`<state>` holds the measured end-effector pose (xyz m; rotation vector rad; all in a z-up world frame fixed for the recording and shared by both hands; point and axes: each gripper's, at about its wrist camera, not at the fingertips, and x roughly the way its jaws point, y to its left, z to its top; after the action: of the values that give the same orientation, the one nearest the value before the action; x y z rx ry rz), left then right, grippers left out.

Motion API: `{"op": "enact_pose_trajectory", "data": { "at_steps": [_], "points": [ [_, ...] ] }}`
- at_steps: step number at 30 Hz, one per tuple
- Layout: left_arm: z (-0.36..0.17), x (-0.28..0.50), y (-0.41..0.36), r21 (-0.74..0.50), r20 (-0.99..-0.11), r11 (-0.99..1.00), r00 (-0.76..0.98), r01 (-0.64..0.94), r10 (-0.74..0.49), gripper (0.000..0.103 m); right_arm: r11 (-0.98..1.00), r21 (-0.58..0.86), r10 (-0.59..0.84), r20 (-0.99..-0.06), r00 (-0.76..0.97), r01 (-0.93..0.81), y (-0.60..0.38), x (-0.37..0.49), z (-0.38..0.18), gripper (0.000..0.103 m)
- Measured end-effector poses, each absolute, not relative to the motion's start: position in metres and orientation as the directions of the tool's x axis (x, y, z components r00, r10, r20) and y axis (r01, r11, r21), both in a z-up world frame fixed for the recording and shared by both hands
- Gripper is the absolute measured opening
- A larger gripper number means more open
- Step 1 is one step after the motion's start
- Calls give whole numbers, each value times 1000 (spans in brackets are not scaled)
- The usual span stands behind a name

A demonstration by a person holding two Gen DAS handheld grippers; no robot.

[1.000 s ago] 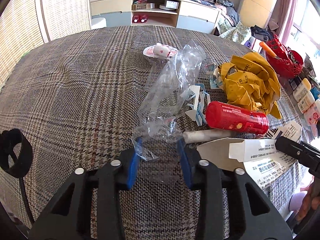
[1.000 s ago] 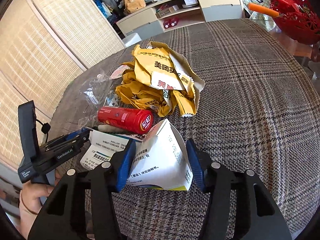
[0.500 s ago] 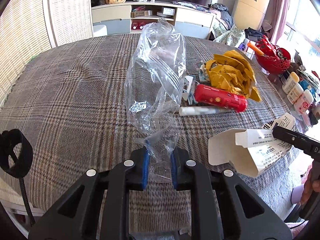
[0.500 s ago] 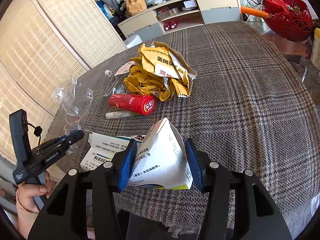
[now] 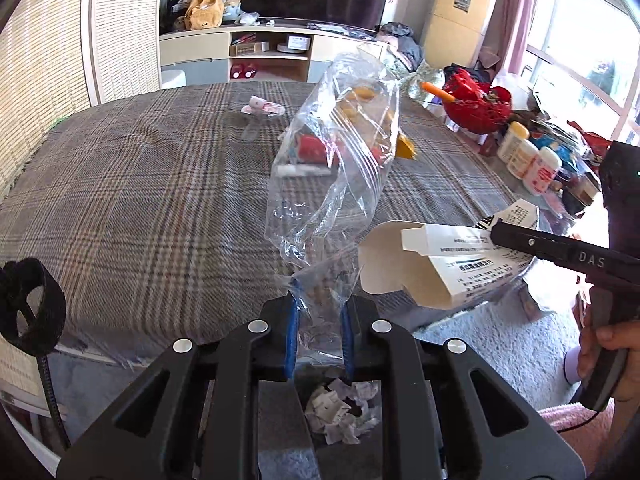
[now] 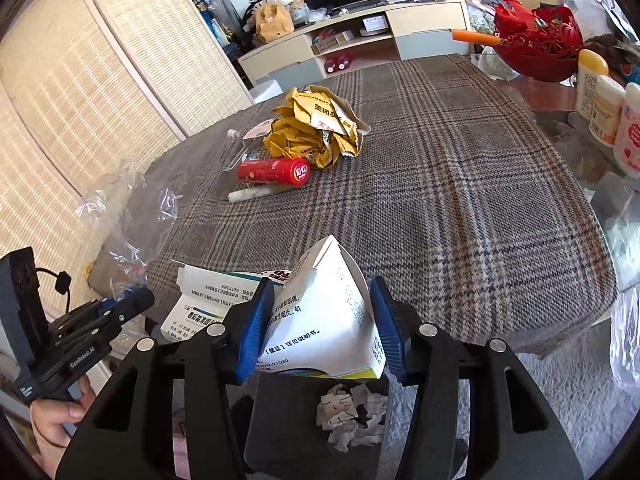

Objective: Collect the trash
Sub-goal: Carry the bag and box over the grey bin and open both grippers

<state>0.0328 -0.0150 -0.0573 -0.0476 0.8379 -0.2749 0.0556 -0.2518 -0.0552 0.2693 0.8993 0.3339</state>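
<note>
My left gripper [image 5: 320, 310] is shut on the lower end of a clear plastic bag [image 5: 332, 160], which stands up in the air in front of the plaid table [image 5: 140, 200]. My right gripper [image 6: 322, 300] is shut on a white medicine box [image 6: 320, 320] with an open flap and a paper leaflet [image 6: 208, 300] behind it. Both are past the table's near edge, above a dark bin [image 6: 280, 420] holding crumpled paper [image 6: 352, 412]. A yellow crumpled paper bag [image 6: 316, 128], a red tube [image 6: 274, 170] and a white stick [image 6: 256, 194] lie on the table.
A pink wrapper [image 5: 262, 107] lies at the table's far side. A red basket [image 6: 536, 40] and several bottles [image 6: 608, 108] stand on a glass surface to the right. A woven screen [image 6: 100, 100] is at the left, a pale rug [image 6: 560, 380] below.
The left jaws closed on the plastic bag and lifted it off the table. Both grippers drew back past the table's near edge with their loads, over the bin.
</note>
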Motion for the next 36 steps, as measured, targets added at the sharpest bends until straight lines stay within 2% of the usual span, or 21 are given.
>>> {"op": "enact_pose_trajectory", "data": {
  "at_steps": [8, 19, 29, 36],
  "points": [
    [-70, -18, -30, -181, -720, 949, 623, 258, -306, 16, 931, 316, 362, -748, 557, -181, -256, 3, -73, 51],
    [-115, -66, -43, -217, -766, 937, 547, 275, -338, 16, 955, 271, 297, -841, 452, -122, -246, -29, -136, 51],
    [-173, -77, -61, -214, -848, 938, 424, 274, -317, 16, 977, 186, 210, -913, 350, -102, -227, -36, -186, 51],
    [-197, -69, -67, -230, -880, 937, 355, 264, -316, 16, 979, 184, 202, -930, 308, -87, -218, -29, -208, 51]
  ]
}}
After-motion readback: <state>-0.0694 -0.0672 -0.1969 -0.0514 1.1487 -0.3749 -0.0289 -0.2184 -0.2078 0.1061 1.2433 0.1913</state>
